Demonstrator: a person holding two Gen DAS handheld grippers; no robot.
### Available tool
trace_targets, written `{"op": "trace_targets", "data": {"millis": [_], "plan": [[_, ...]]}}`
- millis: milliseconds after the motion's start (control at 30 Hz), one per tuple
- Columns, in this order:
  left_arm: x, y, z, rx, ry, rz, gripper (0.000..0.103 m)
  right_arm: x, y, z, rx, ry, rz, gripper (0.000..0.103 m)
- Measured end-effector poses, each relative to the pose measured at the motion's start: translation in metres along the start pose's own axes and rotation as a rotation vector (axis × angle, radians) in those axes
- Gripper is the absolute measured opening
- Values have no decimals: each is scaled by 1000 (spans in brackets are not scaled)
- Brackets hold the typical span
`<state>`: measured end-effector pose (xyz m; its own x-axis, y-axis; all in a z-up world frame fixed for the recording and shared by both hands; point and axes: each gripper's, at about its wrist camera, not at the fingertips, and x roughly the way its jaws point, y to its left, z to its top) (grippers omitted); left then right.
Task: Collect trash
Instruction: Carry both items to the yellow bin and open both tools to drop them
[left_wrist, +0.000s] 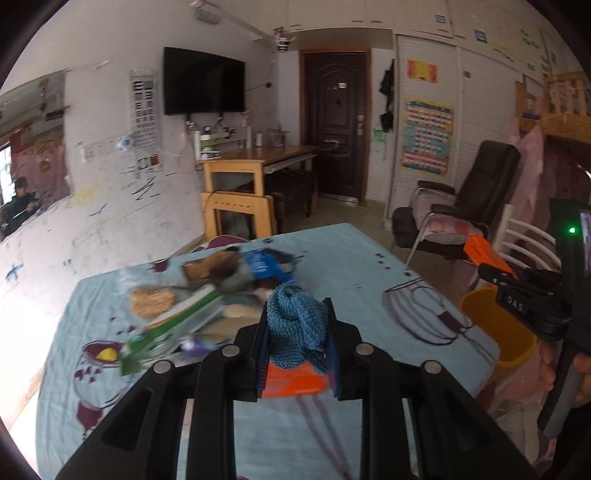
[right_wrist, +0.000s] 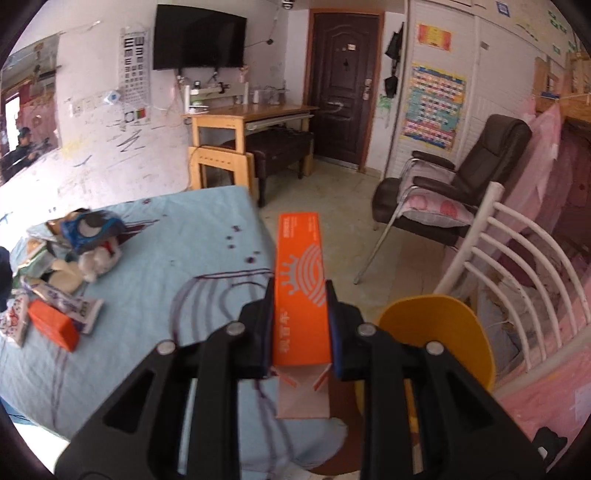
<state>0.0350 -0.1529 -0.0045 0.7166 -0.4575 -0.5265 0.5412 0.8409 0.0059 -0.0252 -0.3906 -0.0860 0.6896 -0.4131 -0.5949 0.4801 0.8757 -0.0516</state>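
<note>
Two hand-held grippers are at work, each clamped on one piece of trash. Low in the left wrist view, the left hand-held gripper (left_wrist: 295, 328) pinches a blue knitted mesh piece (left_wrist: 295, 325) with an orange flat piece (left_wrist: 293, 382) beneath it; whether these are one item is hard to tell. Low in the right wrist view, the right hand-held gripper (right_wrist: 300, 314) grips a long orange box (right_wrist: 301, 291) by its sides; the box bears white printed characters too small to read, and its near flap hangs open. In the left wrist view the right tool also shows at the right edge, where the letters "DAS" can be read on its body. One yellow bin (right_wrist: 436, 332) stands at lower right beside the desk (right_wrist: 177, 236), partly hidden behind the gripper linkage. One heap of remaining trash (left_wrist: 207, 291) lies on the blue patterned cloth at centre left, blurred, so its items cannot be counted there. In the right wrist view one small orange box (right_wrist: 53, 325) lies at the left edge among wrappers whose print is illegible.
</note>
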Motion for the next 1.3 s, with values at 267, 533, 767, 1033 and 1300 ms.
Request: {"op": "trace_targets", "data": {"millis": [267, 533, 767, 1033, 1300], "plan": [[72, -144, 19, 117, 71, -284, 22, 39, -109, -21, 53, 80, -211, 23], [148, -275, 19, 217, 221, -451, 22, 93, -175, -47, 109, 216, -214, 23], [206, -346, 5, 227, 355, -440, 22, 122, -206, -77, 158, 305, -214, 23], [240, -365, -12, 254, 475, -412, 22, 139, -218, -89, 157, 366, -193, 42], [255, -368, -24, 262, 546, -421, 63, 129, -216, -82, 120, 320, -212, 84]]}}
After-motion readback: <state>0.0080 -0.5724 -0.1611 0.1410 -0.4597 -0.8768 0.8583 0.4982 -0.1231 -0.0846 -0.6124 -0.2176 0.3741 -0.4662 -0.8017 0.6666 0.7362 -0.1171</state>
